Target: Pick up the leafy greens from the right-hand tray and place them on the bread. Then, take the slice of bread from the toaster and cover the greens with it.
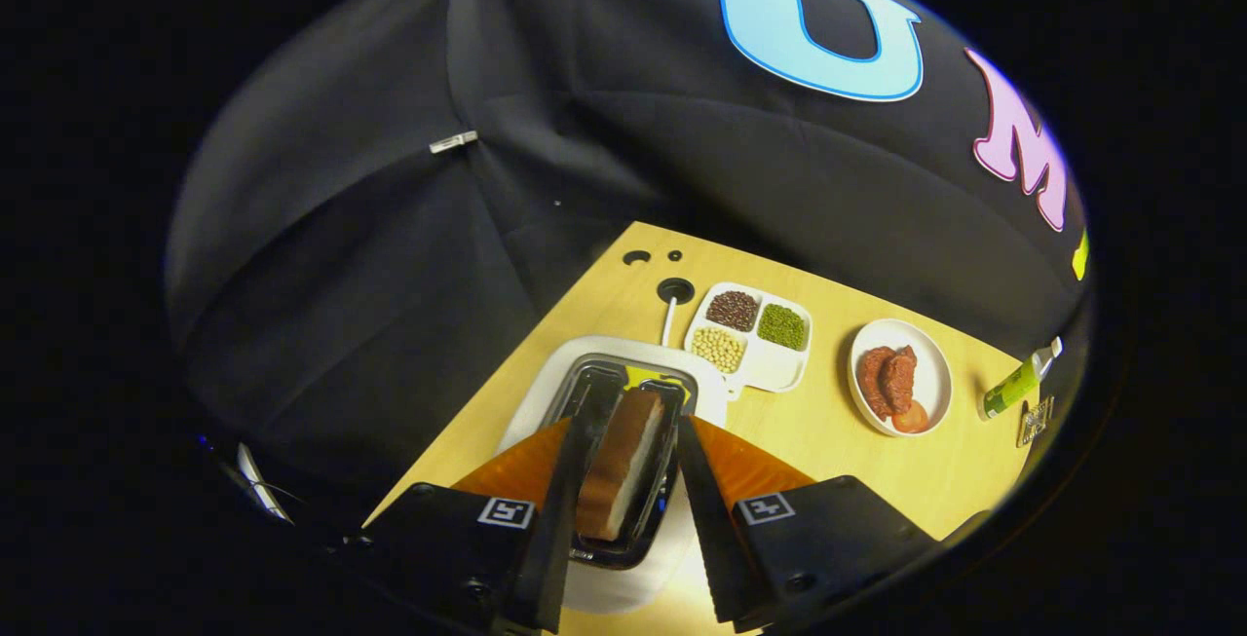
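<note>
Hovering above the toaster (623, 441) in the gripper view, tool (623, 509) spread wide, one finger to each side of the toaster's slots, neither finger touching the slice of bread (623, 461). Standing on edge in the toaster's right slot, crust upward, that slice lies between the fingers, placed so that a squeeze would, by judgement, catch its two flat faces; left slot looks empty. Resting on the wooden desk (828, 441), with a cord running from the toaster's far end to a round hole in the desk.

Just beyond the toaster and to its right: a white divided tray (770, 371) holding dark brown beans (732, 310), green beans (782, 326) and pale yellow beans (718, 349), each in its own compartment, with a fourth compartment bare. Farther right of the toaster: a white plate (930, 363) carrying reddish-brown meat pieces (887, 380) and a tomato slice. Beyond the plate, a green bottle (1013, 388) lying on its side. Cannot tell where the leafy greens or the base bread are. Judged stage: about to grip the toaster slice.
</note>
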`<action>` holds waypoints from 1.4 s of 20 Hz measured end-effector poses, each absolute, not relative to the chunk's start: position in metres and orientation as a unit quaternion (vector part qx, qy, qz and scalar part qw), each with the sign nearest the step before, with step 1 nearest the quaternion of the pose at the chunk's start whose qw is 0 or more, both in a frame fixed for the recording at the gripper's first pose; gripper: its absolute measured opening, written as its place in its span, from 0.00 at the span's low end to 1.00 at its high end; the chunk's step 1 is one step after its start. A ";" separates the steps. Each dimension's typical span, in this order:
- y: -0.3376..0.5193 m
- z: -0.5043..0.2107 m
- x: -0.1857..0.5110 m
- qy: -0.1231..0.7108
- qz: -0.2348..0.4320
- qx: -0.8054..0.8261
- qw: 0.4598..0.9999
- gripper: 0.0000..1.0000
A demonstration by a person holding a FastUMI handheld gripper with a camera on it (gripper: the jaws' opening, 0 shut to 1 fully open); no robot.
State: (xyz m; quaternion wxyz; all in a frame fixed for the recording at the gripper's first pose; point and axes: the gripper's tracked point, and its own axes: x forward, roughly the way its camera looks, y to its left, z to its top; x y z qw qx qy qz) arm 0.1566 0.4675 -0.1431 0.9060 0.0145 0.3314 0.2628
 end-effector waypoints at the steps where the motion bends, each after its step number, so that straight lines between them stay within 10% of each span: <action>1: 0.466 -0.150 0.157 0.339 0.257 0.008 0.905 0.60; 7: 0.462 -0.148 0.154 0.345 0.261 0.046 0.901 0.16; 28: 0.238 -0.085 0.114 0.237 0.224 0.171 0.930 0.14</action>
